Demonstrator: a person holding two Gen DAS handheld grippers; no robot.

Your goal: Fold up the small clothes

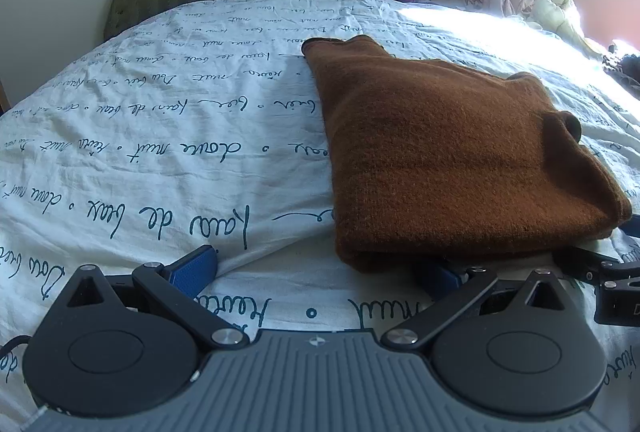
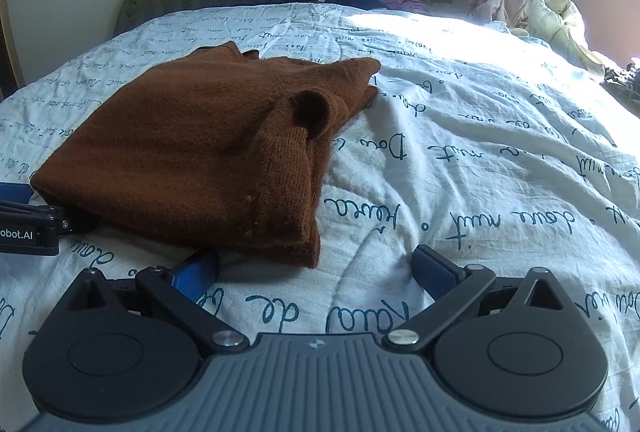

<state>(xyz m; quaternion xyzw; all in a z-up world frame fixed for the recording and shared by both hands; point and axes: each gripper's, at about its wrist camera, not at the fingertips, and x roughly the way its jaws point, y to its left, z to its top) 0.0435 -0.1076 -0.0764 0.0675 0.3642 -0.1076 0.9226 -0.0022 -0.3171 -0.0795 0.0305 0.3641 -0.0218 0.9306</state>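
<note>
We see the brown knitted sweater (image 1: pixel 460 160) lying folded on the white duvet cover (image 1: pixel 160 136) printed with blue script, right of centre in the left wrist view and left of centre in the right wrist view (image 2: pixel 192 160). It sits in thick stacked layers, with a cuffed sleeve end curling up on top near the middle of the right wrist frame.

Our left gripper (image 1: pixel 316 274) stands wide open, gripping nothing; its right blue pad is tucked just under the sweater's near folded edge, while the left pad rests over bare bedding. Our right gripper (image 2: pixel 316 272) is likewise spread wide and empty, its left pad just beside the sweater's near corner, its right pad over the cover.

We judge the knit soft, limp and fairly thick (likely wool, so it should cling to itself rather than slide). It will sag wherever unsupported, so the layers could slip apart if lifted by one point. The best hold seems the near folded edge, pinching all layers together at both near corners, and clear of the loose cuff.
</note>
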